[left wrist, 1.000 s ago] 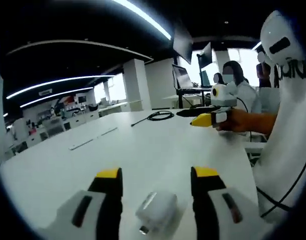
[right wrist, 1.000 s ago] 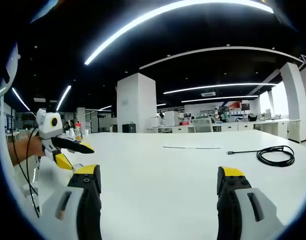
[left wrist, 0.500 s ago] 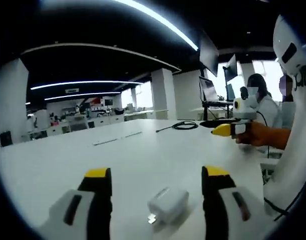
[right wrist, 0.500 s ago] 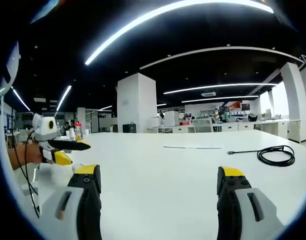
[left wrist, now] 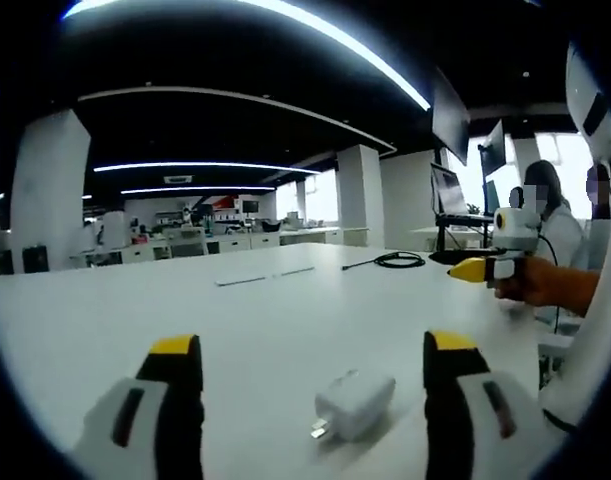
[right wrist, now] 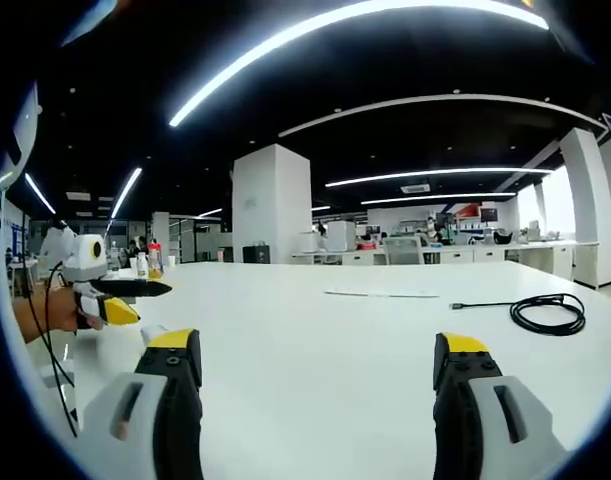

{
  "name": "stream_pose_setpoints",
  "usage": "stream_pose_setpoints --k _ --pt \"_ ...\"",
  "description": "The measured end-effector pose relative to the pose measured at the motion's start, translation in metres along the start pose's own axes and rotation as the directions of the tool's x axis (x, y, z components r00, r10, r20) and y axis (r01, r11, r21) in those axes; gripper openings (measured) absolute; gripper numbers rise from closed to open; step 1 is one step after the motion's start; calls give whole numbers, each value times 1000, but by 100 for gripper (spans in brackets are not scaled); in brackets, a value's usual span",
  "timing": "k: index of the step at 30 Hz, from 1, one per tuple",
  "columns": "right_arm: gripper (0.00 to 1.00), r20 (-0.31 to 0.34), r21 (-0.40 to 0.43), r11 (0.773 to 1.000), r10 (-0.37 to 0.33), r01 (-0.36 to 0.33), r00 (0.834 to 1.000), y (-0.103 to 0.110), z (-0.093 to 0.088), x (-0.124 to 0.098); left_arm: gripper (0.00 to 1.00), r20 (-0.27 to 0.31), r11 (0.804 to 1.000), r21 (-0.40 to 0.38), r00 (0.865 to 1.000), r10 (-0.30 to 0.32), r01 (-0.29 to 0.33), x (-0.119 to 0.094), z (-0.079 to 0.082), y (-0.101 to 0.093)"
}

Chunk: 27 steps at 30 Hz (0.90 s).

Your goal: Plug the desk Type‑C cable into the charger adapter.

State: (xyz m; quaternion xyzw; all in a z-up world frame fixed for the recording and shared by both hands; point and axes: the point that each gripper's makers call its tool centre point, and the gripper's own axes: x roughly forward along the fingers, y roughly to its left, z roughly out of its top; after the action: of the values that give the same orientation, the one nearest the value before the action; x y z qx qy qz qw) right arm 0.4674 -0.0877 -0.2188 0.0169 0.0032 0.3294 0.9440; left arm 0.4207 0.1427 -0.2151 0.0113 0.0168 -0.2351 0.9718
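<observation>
- Left gripper: jaws spread, adapter lying on desk between them, untouched.
- Right gripper: jaws spread, empty.
- Cable: coiled, well ahead right.

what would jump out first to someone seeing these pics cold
A small white charger adapter lies on the white desk between the open left tongs, prongs toward the camera. Farther off, a coiled black Type-C cable rests on the desk ahead and to the right of the open right tongs. Bright strip lights streak across the dark office ceiling.
</observation>
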Motion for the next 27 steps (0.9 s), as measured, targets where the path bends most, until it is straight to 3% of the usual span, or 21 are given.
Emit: stream_pose_setpoints --k 8,11,18,21,27 --pt "98 -2 -4 1000 4 -4 1000 4 0 1 100 39 997 -39 997 65 -64 -5 4 14" --pt "98 -2 -4 1000 3 -3 1000 4 0 1 100 36 997 -64 998 48 -46 -6 2 14" --pt "98 -8 -4 1000 8 -8 1000 5 -3 2 100 43 997 -42 997 66 -64 -7 5 16" --pt "98 -14 -6 1000 9 -9 1000 6 -5 2 100 93 998 -47 994 54 -50 -8 15 15" --pt "98 -25 -12 1000 6 -6 1000 4 -6 1 100 84 998 -21 995 56 -54 -9 14 15"
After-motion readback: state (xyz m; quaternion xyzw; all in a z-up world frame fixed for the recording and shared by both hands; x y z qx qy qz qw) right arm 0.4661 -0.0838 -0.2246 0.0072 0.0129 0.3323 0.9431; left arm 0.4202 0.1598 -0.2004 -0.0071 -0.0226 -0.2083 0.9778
